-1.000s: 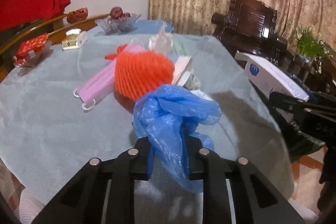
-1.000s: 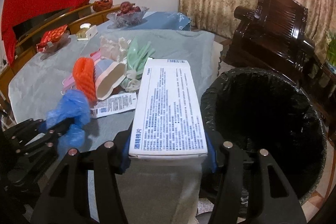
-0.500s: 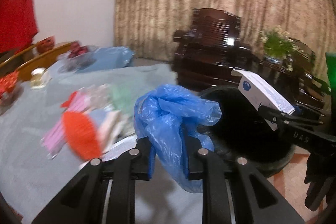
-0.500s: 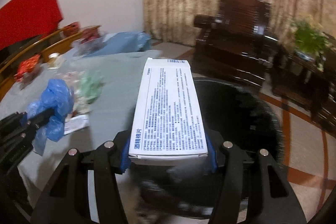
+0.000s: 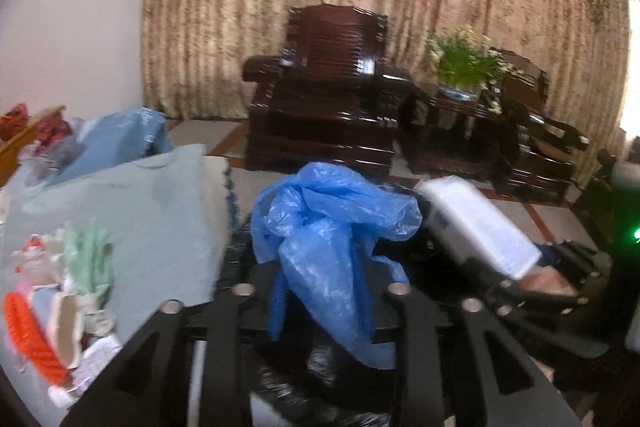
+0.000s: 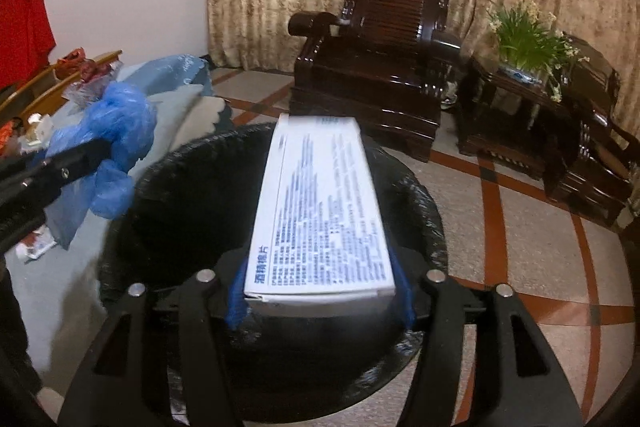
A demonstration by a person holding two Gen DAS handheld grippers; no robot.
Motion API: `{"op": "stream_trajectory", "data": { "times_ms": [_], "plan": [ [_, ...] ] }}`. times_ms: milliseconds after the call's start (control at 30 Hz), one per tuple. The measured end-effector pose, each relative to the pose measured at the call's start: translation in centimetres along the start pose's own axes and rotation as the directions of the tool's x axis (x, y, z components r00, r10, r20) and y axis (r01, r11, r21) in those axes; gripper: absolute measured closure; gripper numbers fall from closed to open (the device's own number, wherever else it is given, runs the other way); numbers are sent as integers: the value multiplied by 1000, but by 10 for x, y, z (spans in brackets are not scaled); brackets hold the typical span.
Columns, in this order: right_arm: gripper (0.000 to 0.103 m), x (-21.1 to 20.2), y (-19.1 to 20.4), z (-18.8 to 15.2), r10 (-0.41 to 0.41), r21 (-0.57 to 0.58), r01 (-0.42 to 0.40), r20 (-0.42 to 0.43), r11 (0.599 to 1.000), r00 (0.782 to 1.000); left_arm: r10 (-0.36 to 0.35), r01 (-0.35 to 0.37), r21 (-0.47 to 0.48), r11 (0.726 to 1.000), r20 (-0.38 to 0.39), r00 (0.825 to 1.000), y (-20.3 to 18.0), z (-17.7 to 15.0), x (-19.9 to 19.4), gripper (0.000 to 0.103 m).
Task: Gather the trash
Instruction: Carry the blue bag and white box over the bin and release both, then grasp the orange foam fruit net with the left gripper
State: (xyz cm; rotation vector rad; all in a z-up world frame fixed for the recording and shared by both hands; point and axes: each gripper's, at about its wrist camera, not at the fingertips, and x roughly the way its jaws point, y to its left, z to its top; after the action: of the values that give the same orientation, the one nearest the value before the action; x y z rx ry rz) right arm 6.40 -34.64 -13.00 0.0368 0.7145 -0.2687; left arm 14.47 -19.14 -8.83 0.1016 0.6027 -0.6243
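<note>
My left gripper [image 5: 320, 291] is shut on a crumpled blue plastic bag [image 5: 332, 223] and holds it over the rim of the black-lined trash bin [image 6: 160, 195]. The bag also shows in the right wrist view [image 6: 116, 131]. My right gripper [image 6: 320, 295] is shut on a white printed box [image 6: 320, 211] and holds it flat above the bin's opening. The box also shows in the left wrist view [image 5: 480, 227]. More trash lies on the table at the left: an orange net [image 5: 28, 339], a green wrapper [image 5: 88, 263] and paper scraps.
The table with a grey-blue cloth [image 5: 160, 211] stands left of the bin. A dark wooden armchair [image 6: 376, 59] and a side table with a green plant [image 6: 528, 39] stand behind on the tiled floor. Curtains cover the back wall.
Both grippers have swung right, away from the table, with their loads. The blue bag and the white box now hang over the trash bin.
</note>
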Motion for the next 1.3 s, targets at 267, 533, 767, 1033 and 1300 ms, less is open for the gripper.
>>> {"op": "stream_trajectory", "data": {
  "times_ms": [267,533,767,1033,1300],
  "plan": [
    [11,-2,-3,-5,-11,23,11,22,1000,1000,-3,4,-17,1000,25,1000,20,-7,-20,23],
    [8,-18,57,5,121,-20,-120,51,993,991,215,-211,-63,975,60,975,78,-43,-79,19],
    [8,-24,130,13,244,-115,-235,66,965,968,448,-439,-163,884,21,894,142,-81,-116,20],
    [8,-23,174,7,279,-153,-267,62,951,958,499,-491,-242,837,-32,866,184,-104,-106,20],
    [8,-17,185,6,265,-170,-255,37,952,964,507,-506,-269,819,-72,859,205,-106,-77,29]
  ]
}}
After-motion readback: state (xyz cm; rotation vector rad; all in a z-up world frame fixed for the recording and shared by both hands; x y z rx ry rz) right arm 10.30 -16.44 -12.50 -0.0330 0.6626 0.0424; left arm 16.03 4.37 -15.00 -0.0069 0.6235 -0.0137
